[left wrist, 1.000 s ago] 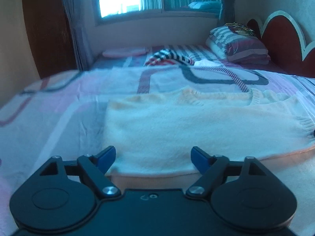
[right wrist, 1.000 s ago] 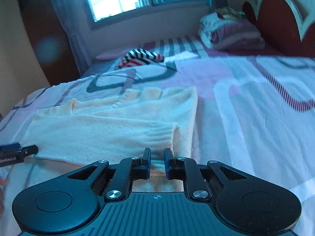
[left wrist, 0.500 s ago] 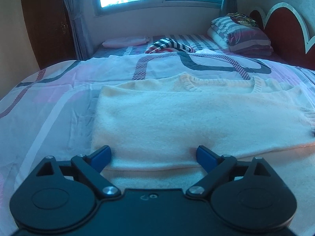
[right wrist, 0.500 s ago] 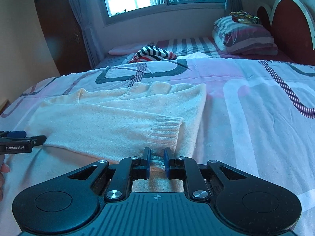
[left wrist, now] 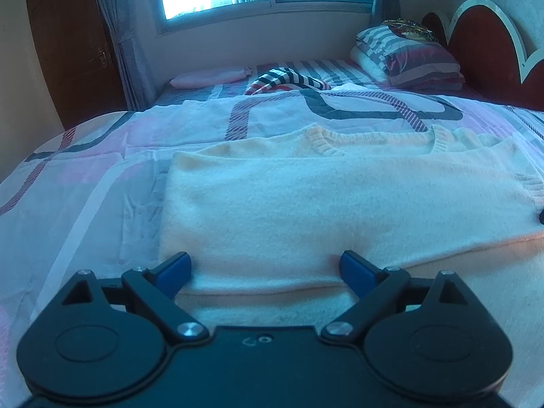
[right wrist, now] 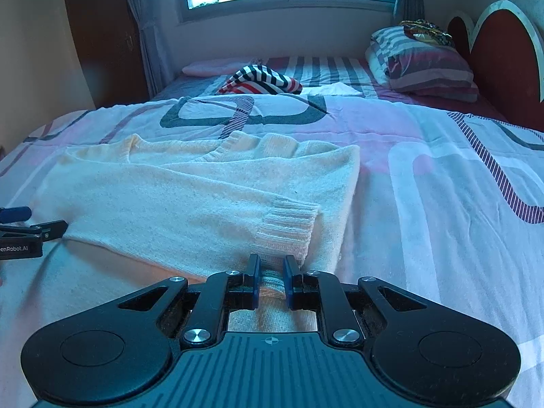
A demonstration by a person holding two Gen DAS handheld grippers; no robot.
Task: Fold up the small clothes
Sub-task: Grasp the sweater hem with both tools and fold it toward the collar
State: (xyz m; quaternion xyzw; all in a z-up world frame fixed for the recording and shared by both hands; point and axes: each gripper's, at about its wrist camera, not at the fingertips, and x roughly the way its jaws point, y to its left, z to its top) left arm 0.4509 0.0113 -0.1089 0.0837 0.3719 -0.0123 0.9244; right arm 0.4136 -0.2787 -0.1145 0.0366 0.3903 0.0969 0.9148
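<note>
Sweater [right wrist: 190, 200] pinched in right tongs [right wrist: 271, 277].

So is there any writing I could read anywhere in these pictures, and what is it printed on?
"enRobot.AI": white letters on the side of the left gripper, seen from the right wrist view; the first letter is cut off by the picture's edge.
A small embossed mark on the left gripper's black body is too small to read.
No other writing shows.

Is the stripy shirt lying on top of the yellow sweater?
No, the striped garment lies far up the bed near the window, well apart from the cream sweater spread in front of the grippers.
</note>
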